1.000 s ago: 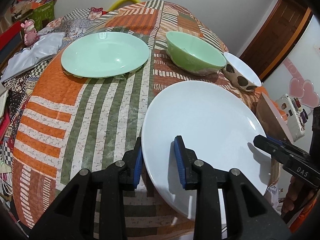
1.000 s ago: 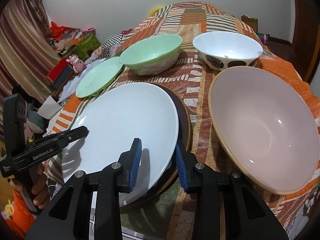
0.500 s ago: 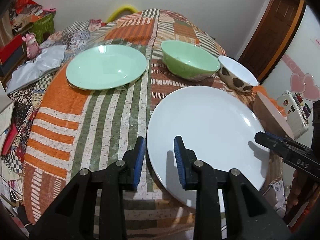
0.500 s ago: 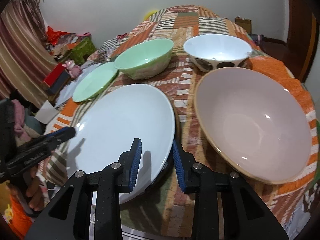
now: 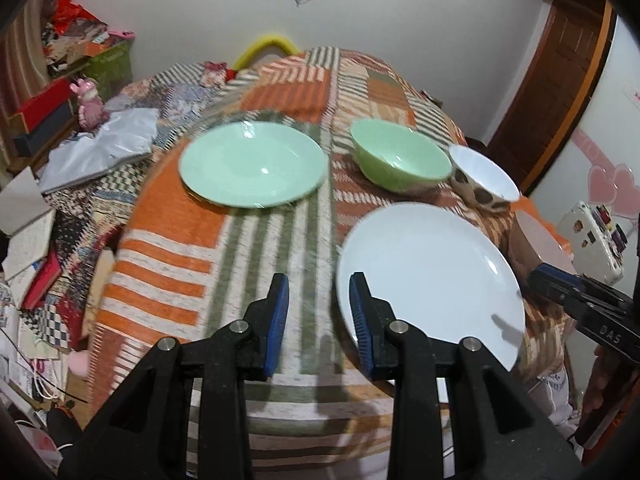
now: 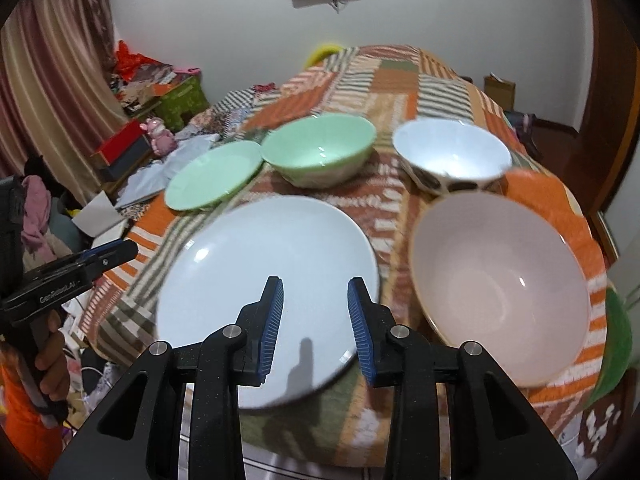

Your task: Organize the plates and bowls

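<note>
Bare cloth (image 5: 256,264) betw. green plate (image 5: 252,164) & white plate (image 5: 432,280).

The left tongs (image 5: 319,316) hang above the striped cloth (image 5: 256,264) on the desk, jaws opening with nothing between them. A white plate (image 5: 430,280) lies at three o'clock of them. A green plate (image 5: 253,163) sits toward eleven, a green bowl (image 5: 401,159) at one, a spotted bowl (image 5: 484,182) beside it. The right tongs (image 5: 538,276) enter at three o'clock.

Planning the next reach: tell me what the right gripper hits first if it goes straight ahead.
Probably the white plate: the right gripper, jaws opening and empty, points down at its near half. Depth is unclear.
</note>
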The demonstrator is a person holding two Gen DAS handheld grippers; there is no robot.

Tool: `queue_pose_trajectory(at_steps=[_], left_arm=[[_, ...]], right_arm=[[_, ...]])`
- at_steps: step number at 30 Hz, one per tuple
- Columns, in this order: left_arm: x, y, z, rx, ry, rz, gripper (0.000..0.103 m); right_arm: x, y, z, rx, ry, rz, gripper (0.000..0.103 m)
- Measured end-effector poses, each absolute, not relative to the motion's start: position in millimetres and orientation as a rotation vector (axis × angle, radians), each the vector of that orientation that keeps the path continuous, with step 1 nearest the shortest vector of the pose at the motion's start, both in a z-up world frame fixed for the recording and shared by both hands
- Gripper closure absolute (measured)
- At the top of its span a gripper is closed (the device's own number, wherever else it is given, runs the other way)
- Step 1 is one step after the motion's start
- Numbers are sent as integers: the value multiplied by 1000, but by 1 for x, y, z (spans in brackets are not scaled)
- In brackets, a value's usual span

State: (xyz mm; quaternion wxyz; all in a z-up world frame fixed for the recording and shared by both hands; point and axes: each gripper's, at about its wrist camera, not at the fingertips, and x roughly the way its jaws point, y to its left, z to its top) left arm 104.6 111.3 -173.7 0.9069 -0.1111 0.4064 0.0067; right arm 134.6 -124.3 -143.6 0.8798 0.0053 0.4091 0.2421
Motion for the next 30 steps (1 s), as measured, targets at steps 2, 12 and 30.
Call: queue_pose_trajectory(at_steps=[2,12,30], left_arm=[[103,121,-166,-220,814,43,58],[117,166,-137,-153,732,153,39],[205,234,-197,-212,879,169,35]], right_arm=[[138,-116,-140,4,844,523,72],[167,-58,-129,-32,824,628,56],[238,34,-170,-135,995,674,51]])
